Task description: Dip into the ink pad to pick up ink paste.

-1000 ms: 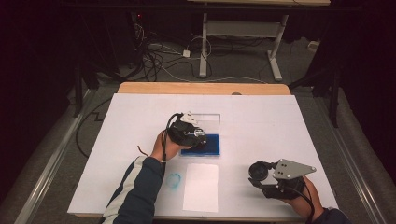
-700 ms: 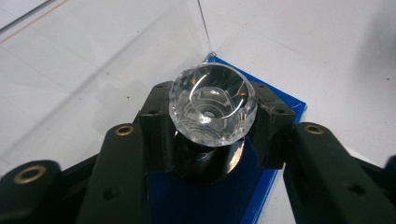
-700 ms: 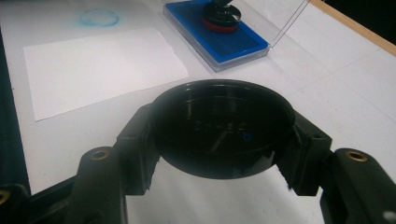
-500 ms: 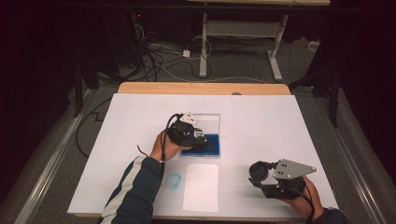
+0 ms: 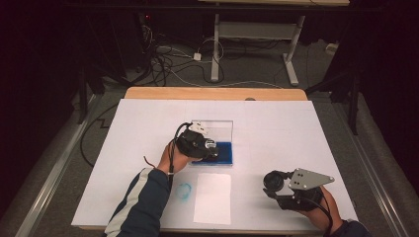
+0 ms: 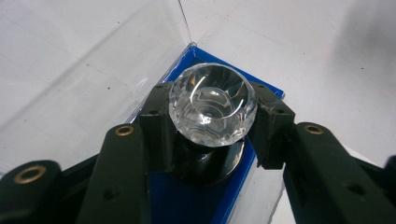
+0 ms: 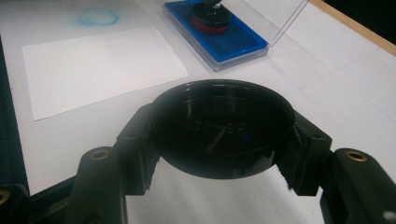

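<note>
The blue ink pad (image 5: 220, 153) sits a little left of the middle of the white table cover (image 5: 296, 128), in a clear case whose lid (image 5: 217, 129) stands upright along the pad's far edge. The left gripper (image 5: 210, 148) is over the pad's left half, its jaws clenched on the faceted clear knob of a stamp (image 6: 212, 105); in the left gripper view the stamp's dark round base rests down on the blue pad (image 6: 196, 196), with the clear lid (image 6: 93, 56) rising just beside it on one side. The left hand (image 5: 175, 158) comes in from the pad's near-left, forearm in a dark sleeve with a pale stripe, wrist angled up and across toward the pad. Just on the near side of the pad lies a white sheet of paper (image 5: 212, 197), apart from the case, and left of that sheet a faint blue ring print (image 5: 184, 190) marks the cover. To the right of the pad and toward the near edge, well apart from it, the right gripper (image 5: 274, 182) rests low near the table's front edge, grasping a round black cap (image 7: 224, 126) held open side up between its jaws; the right hand (image 5: 321, 207) comes from the near right corner. Far from the pad, the cover is bare and open on the right side and behind the lid, up to the wooden table edge (image 5: 212, 93).
</note>
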Available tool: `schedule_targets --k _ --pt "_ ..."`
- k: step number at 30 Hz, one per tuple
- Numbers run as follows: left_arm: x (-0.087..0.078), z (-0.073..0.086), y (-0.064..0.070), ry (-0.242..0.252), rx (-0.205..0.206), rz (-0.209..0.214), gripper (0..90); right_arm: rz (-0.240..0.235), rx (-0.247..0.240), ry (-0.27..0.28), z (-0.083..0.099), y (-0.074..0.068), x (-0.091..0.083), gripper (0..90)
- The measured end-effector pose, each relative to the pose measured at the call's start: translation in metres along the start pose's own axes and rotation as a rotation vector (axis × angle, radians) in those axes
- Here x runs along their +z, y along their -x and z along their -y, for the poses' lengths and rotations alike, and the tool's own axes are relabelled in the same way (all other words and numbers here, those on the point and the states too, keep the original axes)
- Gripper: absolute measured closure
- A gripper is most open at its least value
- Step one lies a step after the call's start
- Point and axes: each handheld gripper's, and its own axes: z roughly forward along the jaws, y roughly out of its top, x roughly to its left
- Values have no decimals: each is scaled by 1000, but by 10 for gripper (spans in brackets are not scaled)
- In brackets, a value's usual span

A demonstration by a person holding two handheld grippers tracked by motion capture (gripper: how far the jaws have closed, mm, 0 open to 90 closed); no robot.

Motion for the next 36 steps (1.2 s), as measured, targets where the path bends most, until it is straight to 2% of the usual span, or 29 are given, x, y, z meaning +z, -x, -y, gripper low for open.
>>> schedule_targets --k 3,8,15,26,30,36 --pt "0 2 -1 8 -3 6 545 1 -1 1 0 0 0 389" --pt "0 0 2 -11 17 -12 544 0 -1 0 0 0 0 389" --pt "0 0 2 -10 15 -13 545 2 -3 -1 0 0 0 390" --pt "-2 -6 4 -47 34 -32 543 2 -1 1 -1 -1 -1 390" --pt "-3 -7 6 -40 49 -42 543 0 -2 2 0 1 -1 389" --pt "-17 -13 10 -3 67 -48 543 3 4 5 -1 2 -1 389"
